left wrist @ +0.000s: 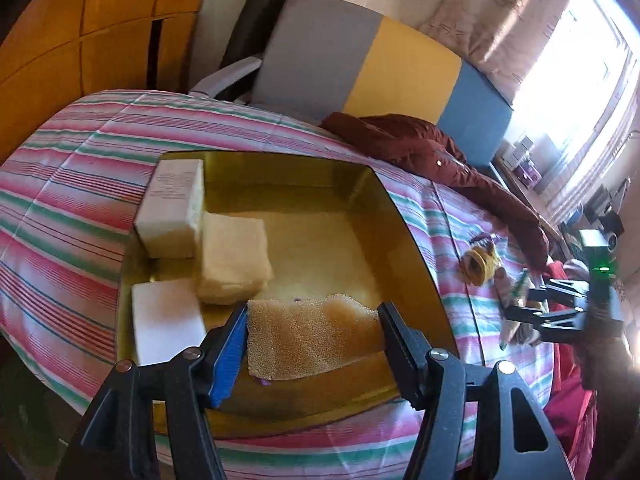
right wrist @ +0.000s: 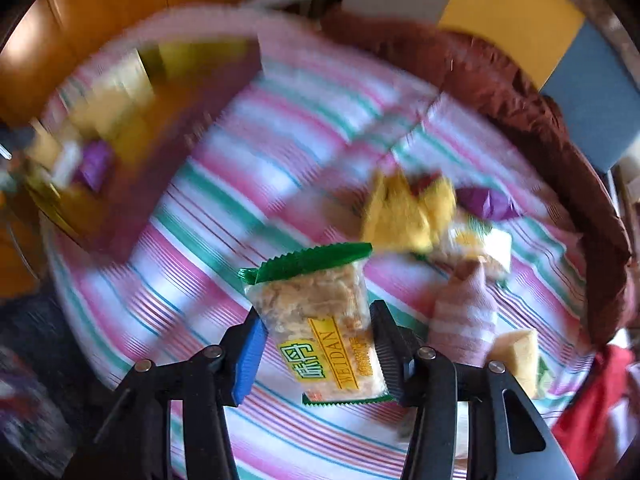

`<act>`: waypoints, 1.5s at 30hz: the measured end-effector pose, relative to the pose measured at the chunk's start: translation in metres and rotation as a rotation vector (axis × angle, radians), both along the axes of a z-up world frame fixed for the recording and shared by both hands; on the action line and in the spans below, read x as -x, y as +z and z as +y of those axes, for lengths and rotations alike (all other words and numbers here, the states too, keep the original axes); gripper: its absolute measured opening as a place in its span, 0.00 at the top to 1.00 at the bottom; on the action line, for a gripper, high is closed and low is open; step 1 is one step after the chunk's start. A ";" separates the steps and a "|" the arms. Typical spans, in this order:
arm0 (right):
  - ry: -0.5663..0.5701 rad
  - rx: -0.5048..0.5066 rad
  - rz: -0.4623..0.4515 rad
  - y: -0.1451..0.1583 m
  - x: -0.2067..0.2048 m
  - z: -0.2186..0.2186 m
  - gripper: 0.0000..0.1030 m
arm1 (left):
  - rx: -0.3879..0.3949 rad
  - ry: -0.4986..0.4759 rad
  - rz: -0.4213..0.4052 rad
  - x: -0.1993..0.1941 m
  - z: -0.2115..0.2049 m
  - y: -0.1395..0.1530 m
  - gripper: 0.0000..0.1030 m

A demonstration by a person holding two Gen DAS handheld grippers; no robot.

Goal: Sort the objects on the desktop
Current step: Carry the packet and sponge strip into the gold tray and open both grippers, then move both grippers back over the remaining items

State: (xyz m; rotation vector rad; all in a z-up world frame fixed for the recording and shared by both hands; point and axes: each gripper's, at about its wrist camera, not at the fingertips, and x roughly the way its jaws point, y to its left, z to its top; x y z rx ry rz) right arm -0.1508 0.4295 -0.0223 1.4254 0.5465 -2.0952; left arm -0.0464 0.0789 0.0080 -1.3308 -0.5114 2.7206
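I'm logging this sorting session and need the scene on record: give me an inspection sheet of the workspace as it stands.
Surface: striped cloth over the table.
Job's things: gold tray holds a white box, a cream block and a white block; snack packets lie loose on the cloth.
Clutter: dark red jacket on the far edge.
Grippers: left gripper grips a tan sponge above the tray; right gripper grips a green-edged snack packet.
Cables: nothing seen.
Surroundings: wooden cabinet, multicoloured chair, bright window.
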 end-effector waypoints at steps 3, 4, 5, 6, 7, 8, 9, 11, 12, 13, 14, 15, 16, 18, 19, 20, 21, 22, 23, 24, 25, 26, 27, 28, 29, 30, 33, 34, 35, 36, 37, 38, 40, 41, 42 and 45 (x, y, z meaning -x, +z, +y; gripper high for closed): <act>0.000 0.127 0.033 0.026 -0.011 -0.020 0.50 | 0.004 0.020 0.024 0.003 -0.010 0.004 0.38; 0.010 0.168 0.041 0.034 -0.015 -0.031 0.50 | 0.008 0.029 0.030 0.005 -0.015 0.005 0.38; 0.016 0.199 0.044 0.038 -0.023 -0.046 0.50 | 0.009 0.035 0.034 0.007 -0.018 0.006 0.38; 0.025 0.246 0.044 0.044 -0.027 -0.056 0.50 | 0.008 0.047 0.035 0.011 -0.023 0.007 0.38; 0.036 0.278 0.040 0.047 -0.031 -0.074 0.50 | 0.007 0.057 0.038 0.013 -0.026 0.008 0.38; 0.049 0.306 0.035 0.052 -0.036 -0.086 0.50 | 0.004 0.070 0.046 0.015 -0.032 0.009 0.38; 0.063 0.331 0.032 0.056 -0.038 -0.102 0.50 | 0.003 0.077 0.047 0.016 -0.035 0.010 0.38; 0.092 0.360 0.009 0.057 -0.037 -0.135 0.50 | -0.025 0.074 0.044 0.017 -0.042 0.013 0.38; 0.114 0.371 -0.008 0.055 -0.040 -0.149 0.50 | -0.039 0.062 0.050 0.015 -0.043 0.015 0.38; 0.132 0.375 -0.021 0.053 -0.043 -0.161 0.50 | -0.033 0.051 0.048 0.013 -0.044 0.015 0.38; 0.147 0.381 -0.036 0.050 -0.047 -0.172 0.50 | -0.018 0.047 0.039 0.013 -0.043 0.013 0.38; 0.151 0.389 -0.058 0.046 -0.049 -0.184 0.50 | -0.008 0.036 0.021 0.013 -0.043 0.009 0.36; 0.147 0.392 -0.072 0.036 -0.041 -0.191 0.50 | -0.019 0.024 -0.003 0.013 -0.043 0.003 0.35; 0.132 0.409 -0.119 0.024 -0.041 -0.203 0.49 | -0.068 0.013 -0.033 0.010 -0.044 -0.007 0.30; 0.126 0.418 -0.137 0.019 -0.041 -0.204 0.49 | -0.076 0.014 -0.040 0.008 -0.044 -0.012 0.24; 0.119 0.422 -0.148 0.014 -0.043 -0.206 0.47 | -0.076 0.019 -0.045 0.005 -0.044 -0.014 0.22; 0.111 0.427 -0.159 0.010 -0.045 -0.207 0.44 | -0.075 0.024 -0.052 0.003 -0.045 -0.017 0.21; 0.106 0.432 -0.164 0.007 -0.046 -0.206 0.43 | -0.080 0.025 -0.061 0.001 -0.046 -0.021 0.20; 0.100 0.438 -0.168 0.009 -0.050 -0.206 0.41 | -0.084 0.028 -0.064 -0.001 -0.046 -0.022 0.21; 0.089 0.444 -0.167 0.008 -0.053 -0.203 0.39 | -0.086 0.038 -0.069 -0.003 -0.047 -0.025 0.21; 0.083 0.444 -0.164 0.008 -0.055 -0.203 0.37 | -0.083 0.048 -0.071 -0.005 -0.049 -0.026 0.21; 0.072 0.445 -0.160 0.006 -0.056 -0.202 0.35 | -0.077 0.058 -0.072 -0.008 -0.051 -0.027 0.21; 0.058 0.447 -0.155 0.006 -0.058 -0.198 0.34 | -0.067 0.073 -0.066 -0.011 -0.052 -0.026 0.21; 0.043 0.449 -0.151 0.005 -0.060 -0.194 0.33 | -0.059 0.081 -0.059 -0.013 -0.053 -0.025 0.21; 0.034 0.447 -0.147 0.004 -0.061 -0.191 0.31 | -0.044 0.092 -0.047 -0.016 -0.053 -0.022 0.21; 0.017 0.444 -0.138 0.004 -0.065 -0.186 0.27 | -0.025 0.104 -0.032 -0.019 -0.052 -0.018 0.21; -0.026 0.425 -0.097 0.003 -0.073 -0.173 0.17 | 0.044 0.124 0.016 -0.027 -0.045 -0.005 0.21; -0.033 0.420 -0.086 0.004 -0.075 -0.169 0.17 | 0.053 0.124 0.024 -0.028 -0.043 -0.003 0.21; -0.043 0.416 -0.073 0.004 -0.078 -0.165 0.17 | 0.064 0.121 0.034 -0.029 -0.040 0.000 0.21; -0.057 0.414 -0.057 0.005 -0.082 -0.160 0.16 | 0.079 0.116 0.043 -0.030 -0.036 0.003 0.21; -0.064 0.412 -0.047 0.006 -0.084 -0.155 0.12 | 0.096 0.110 0.051 -0.030 -0.032 0.006 0.21; -0.077 0.405 -0.032 0.006 -0.087 -0.151 0.09 | 0.122 0.106 0.061 -0.031 -0.027 0.010 0.21; -0.100 0.394 -0.002 0.008 -0.092 -0.143 0.09 | 0.176 0.093 0.079 -0.033 -0.017 0.015 0.21; -0.107 0.391 0.008 0.009 -0.094 -0.140 0.08 | 0.200 0.084 0.088 -0.034 -0.011 0.017 0.21; -0.115 0.391 0.018 0.010 -0.096 -0.137 0.07 | 0.221 0.076 0.096 -0.035 -0.006 0.019 0.21; -0.144 0.378 0.053 0.011 -0.101 -0.128 0.05 | 0.268 0.059 0.107 -0.037 0.007 0.022 0.21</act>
